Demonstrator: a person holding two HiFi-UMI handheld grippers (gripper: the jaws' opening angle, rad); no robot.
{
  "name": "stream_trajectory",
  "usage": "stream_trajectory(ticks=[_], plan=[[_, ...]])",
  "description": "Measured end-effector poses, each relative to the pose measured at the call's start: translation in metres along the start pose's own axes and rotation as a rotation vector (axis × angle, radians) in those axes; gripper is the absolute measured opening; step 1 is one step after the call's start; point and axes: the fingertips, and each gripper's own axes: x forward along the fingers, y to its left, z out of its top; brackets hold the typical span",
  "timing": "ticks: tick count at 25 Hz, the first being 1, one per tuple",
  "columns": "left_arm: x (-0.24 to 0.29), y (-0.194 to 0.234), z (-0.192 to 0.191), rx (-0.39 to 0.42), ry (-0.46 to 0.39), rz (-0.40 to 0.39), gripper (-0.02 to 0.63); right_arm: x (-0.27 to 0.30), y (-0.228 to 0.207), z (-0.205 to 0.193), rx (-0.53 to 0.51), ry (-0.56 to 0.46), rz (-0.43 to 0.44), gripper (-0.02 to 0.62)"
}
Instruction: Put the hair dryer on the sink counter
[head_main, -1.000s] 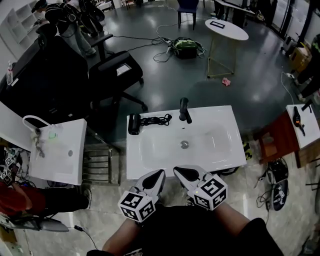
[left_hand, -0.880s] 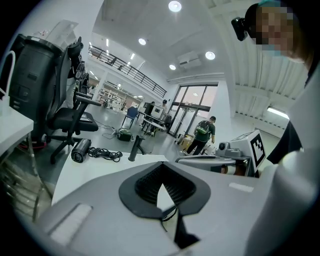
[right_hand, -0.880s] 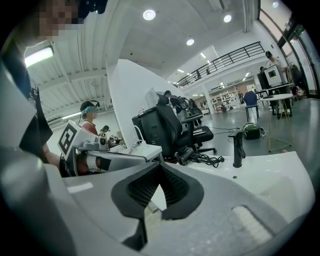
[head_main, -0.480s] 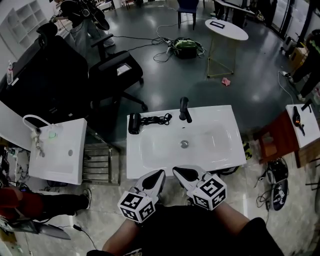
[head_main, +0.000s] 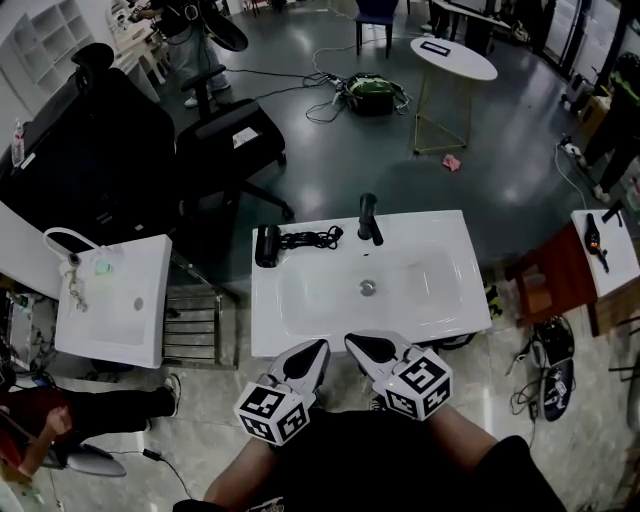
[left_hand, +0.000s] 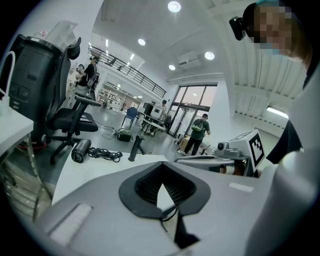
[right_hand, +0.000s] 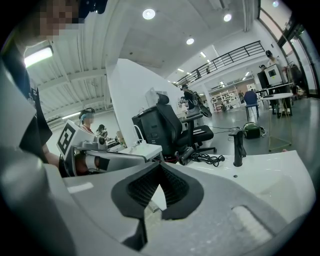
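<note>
The black hair dryer (head_main: 267, 246) lies on the white sink counter (head_main: 455, 235) at its back left corner, with its coiled cord (head_main: 312, 238) stretched toward the black faucet (head_main: 369, 220). My left gripper (head_main: 319, 347) and right gripper (head_main: 351, 343) hover side by side at the counter's front edge, close to my body, both shut and empty. In the left gripper view the hair dryer (left_hand: 80, 150) and faucet (left_hand: 135, 147) lie far beyond the closed left gripper (left_hand: 161, 183). The right gripper view shows the hair dryer (right_hand: 186, 155) beyond the closed right gripper (right_hand: 159, 189).
A second white sink (head_main: 110, 300) stands to the left, with a metal rack (head_main: 200, 328) between the two. Black office chairs (head_main: 230, 140) stand behind the counter. A white oval table (head_main: 455, 58) and a green bag (head_main: 372, 95) are farther back. A red stool (head_main: 552, 280) is at the right.
Both grippers and the hair dryer stay where they were. People in the background at the upper left and lower left have shifted.
</note>
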Motion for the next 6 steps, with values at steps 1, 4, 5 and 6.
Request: stream_trajectory(ticks=[1,4,5,6], plan=[[0.0000,0.0000,0.0003,0.000,0.000,-0.001,0.002,0.0002,-0.0002,0.0001,0.001,0.000,-0.001,0.000],[0.0005,0.0004,0.0008,0.002,-0.001,-0.002,0.002,0.0014,-0.0011,-0.0001,0.000,0.001,-0.001,0.000],[0.0007,0.0008,0.0007,0.003,-0.001,-0.002,0.003,0.0019,-0.0013,-0.0004,0.000,0.001,0.000,0.000],[0.0009,0.0013,0.0006,0.003,-0.001,-0.002,0.002,0.0025,-0.0014,-0.0007,0.001,0.000,0.001,0.000]])
